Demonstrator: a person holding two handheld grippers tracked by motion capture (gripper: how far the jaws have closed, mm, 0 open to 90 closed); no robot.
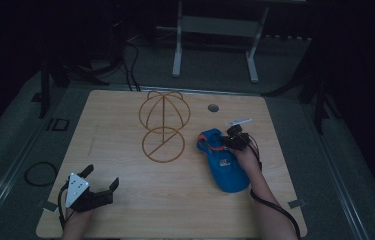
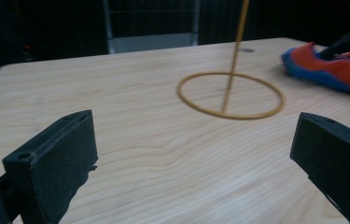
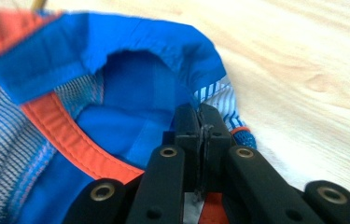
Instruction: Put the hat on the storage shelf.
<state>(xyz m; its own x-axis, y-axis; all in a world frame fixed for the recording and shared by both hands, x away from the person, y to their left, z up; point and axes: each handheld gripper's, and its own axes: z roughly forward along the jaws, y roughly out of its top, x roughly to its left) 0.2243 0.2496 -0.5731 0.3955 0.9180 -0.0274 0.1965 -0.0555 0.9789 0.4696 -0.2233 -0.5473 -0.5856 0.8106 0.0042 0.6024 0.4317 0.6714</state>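
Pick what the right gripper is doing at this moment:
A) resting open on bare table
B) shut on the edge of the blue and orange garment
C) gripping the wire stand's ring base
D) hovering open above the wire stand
B: in the right gripper view the right gripper has its fingers pressed together on the rim of the blue and orange garment, away from the wire stand.

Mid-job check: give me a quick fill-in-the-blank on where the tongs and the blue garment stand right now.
1. The right tongs are ____ on an edge of the blue garment.
2. The left tongs have jaws standing ____, with nothing between them.
3. The wire stand rests on a base shaped like a ____.
4. The trim along the garment's opening is ____ in colour.

Missing words: shut; open; ring; orange
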